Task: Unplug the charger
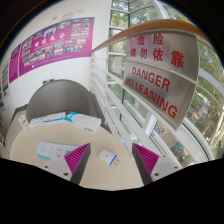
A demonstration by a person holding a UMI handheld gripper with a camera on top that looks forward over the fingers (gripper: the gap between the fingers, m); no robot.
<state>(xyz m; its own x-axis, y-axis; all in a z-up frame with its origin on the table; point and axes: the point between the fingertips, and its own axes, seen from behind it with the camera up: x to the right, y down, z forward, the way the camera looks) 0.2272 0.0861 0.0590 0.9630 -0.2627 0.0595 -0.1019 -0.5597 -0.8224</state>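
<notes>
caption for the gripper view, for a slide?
Open gripper approaching a white charger on a table beside a glass railing marked DANGER NO LEANING.

The white rectangular power strip (54, 151) is lying on the pale round tabletop (60, 132), just ahead of the left finger (78, 158). The small white plastic charger block (107, 157) is sitting between the two fingers with a gap at each side, right of the strip. Beyond both, a long white flat box (66, 121) is lying across the table. A glass railing panel lettered DANGER NO LEANING (155, 88) is standing to the right of the table, and a wide wall poster (55, 45) is hanging behind it
</notes>
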